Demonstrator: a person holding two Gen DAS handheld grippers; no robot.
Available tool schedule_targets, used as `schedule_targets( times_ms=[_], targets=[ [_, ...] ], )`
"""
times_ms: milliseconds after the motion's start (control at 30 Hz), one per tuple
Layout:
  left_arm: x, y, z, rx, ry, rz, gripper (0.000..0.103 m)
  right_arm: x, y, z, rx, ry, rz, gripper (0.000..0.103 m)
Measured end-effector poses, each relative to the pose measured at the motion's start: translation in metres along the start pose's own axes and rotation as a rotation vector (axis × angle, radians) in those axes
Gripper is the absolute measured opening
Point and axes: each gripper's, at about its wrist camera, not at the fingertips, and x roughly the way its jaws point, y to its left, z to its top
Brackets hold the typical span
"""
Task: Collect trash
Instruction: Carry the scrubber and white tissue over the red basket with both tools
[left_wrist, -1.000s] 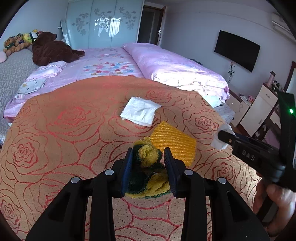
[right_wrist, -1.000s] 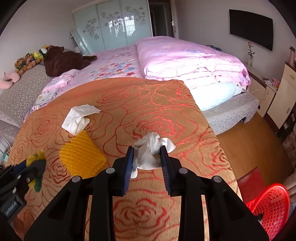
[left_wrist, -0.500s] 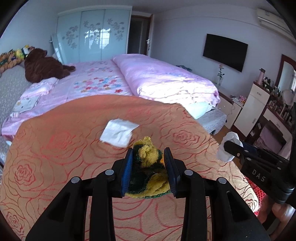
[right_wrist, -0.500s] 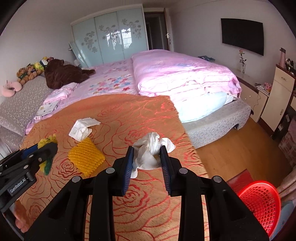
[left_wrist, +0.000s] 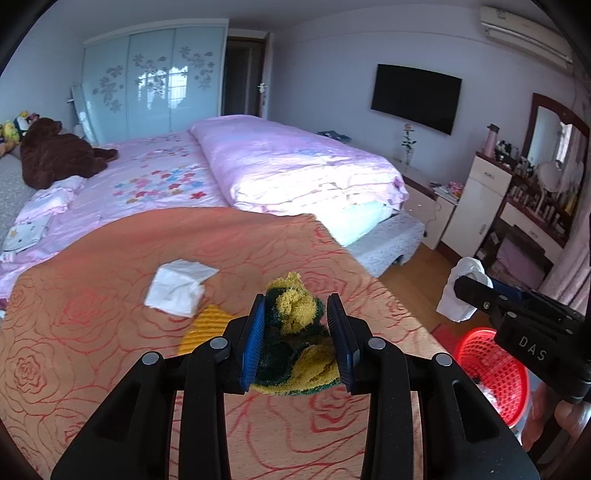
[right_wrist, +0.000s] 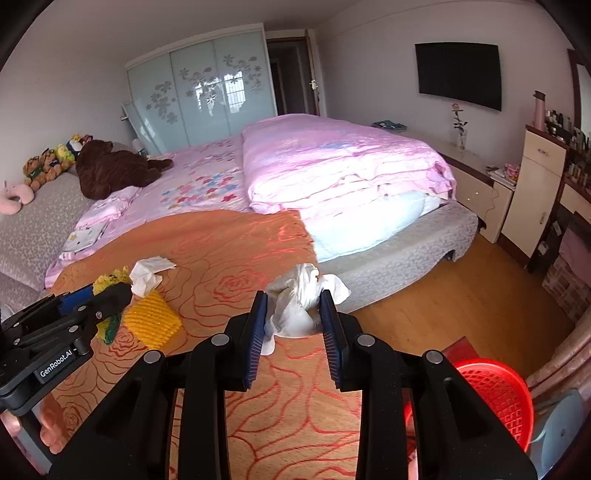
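Left tool (left_wrist: 295, 332): jaws closed part-way on a crumpled yellow-and-green scouring sponge (left_wrist: 293, 341); grip unchanged over the last second.
Right tool (right_wrist: 293, 328): jaws nearly together on a wad of white tissue (right_wrist: 301, 301); grip likewise unchanged.
Change, position: both tools have lifted and swung to their right, away from the middle of the orange rose-patterned cover (left_wrist: 92, 350) and towards its edge.
Change, view: the red mesh basket (right_wrist: 495, 391), a second ago only a sliver at the corner of the right tool's view, now sits clearly below and to the right of that tool; it has also come into the left tool's view, past the right tool.
Sponge, place: off the cover, carried between the left tool's pads.
Tissue wad, place: off the cover, carried ahead of the right tool, over the cover's edge with wooden floor (right_wrist: 461, 295) beyond.
Left behind, item one: flat white tissue (left_wrist: 179, 288), ahead and to the left of the left tool.
Left behind, item two: yellow ribbed cloth (right_wrist: 151, 319), just beside the flat tissue, partly hidden under the left tool.
Step, as judged: carry to the basket, both loads together.
Task standing, as judged: two pieces in transit, two on the cover; a further trip looks necessary.
Risk, as judged: loose tissue tails hang outside the pads and may snag on the basket rim.
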Motion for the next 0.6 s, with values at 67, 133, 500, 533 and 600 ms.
schedule_targets(
  times_ms=[67, 133, 500, 533, 600],
  targets=[
    [0.001, -0.006, 0.003, 0.003, 0.001, -0.014, 0.032, -0.004, -0.007, -0.001, 0.006, -0.003, -0.012, 0.029],
    [0.003, -0.014, 0.006, 0.017, -0.002, -0.022, 0.032, -0.008, -0.014, -0.002, 0.011, -0.005, -0.025, 0.029],
    [0.006, -0.063, 0.006, 0.104, -0.003, -0.084, 0.032, -0.042, -0.065, -0.009, 0.029, -0.020, -0.121, 0.029],
    [0.006, -0.067, 0.007, 0.112, -0.003, -0.089, 0.032, -0.047, -0.071, -0.010, 0.034, -0.023, -0.133, 0.029],
    [0.007, -0.078, 0.005, 0.131, -0.003, -0.099, 0.032, -0.054, -0.081, -0.014, 0.042, -0.025, -0.150, 0.029]
  ],
)
